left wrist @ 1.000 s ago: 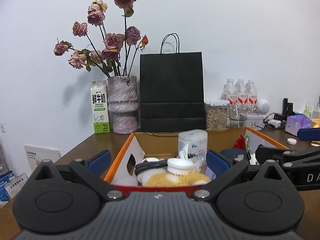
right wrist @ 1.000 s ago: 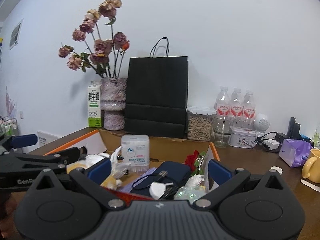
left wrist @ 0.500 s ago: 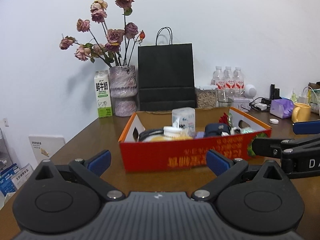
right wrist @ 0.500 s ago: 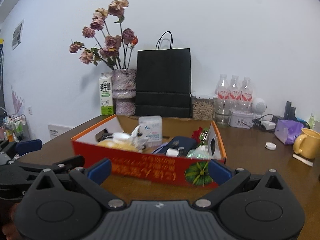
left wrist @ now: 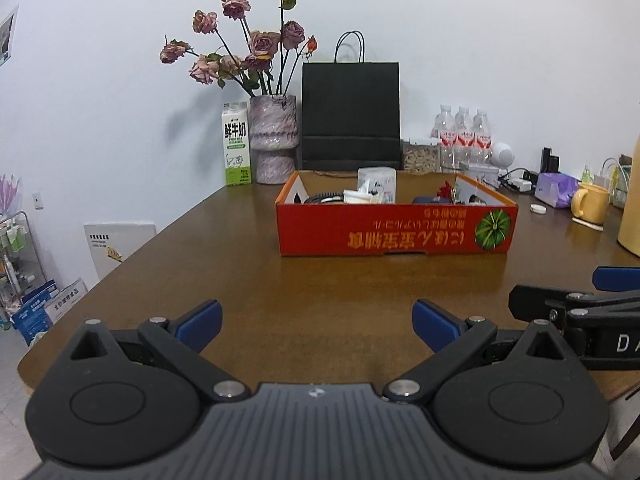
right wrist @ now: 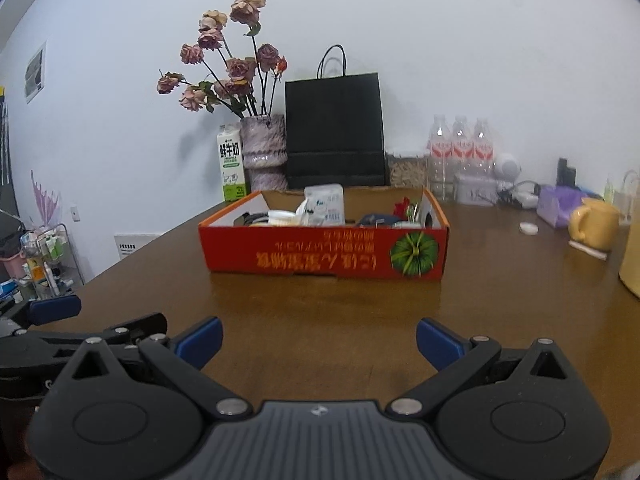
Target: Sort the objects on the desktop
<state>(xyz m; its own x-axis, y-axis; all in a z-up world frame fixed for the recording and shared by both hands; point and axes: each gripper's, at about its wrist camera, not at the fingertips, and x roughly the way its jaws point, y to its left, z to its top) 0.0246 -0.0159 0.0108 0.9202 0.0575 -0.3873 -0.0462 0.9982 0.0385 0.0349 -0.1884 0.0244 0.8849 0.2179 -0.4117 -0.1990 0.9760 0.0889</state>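
Between the blue-padded fingers of the left gripper [left wrist: 316,322] lies only bare brown table [left wrist: 320,280]; the jaws stand wide and hold nothing. The right gripper [right wrist: 318,340], level with it on the right side, is equally wide and empty. Straight ahead of both, well apart from the fingertips, sits the red cardboard box [left wrist: 394,232], its long axis running crosswise to the line of approach and its printed long wall facing the cameras. Sorted items fill it: a white tissue pack [left wrist: 377,184] stands upright near the middle, a dark pouch [right wrist: 374,220] lies toward the right end. Neither gripper is plainly the nearer. Loose on the table right of the box are a small white cap [right wrist: 529,228] and a yellow mug [right wrist: 594,222], closer to the right gripper.
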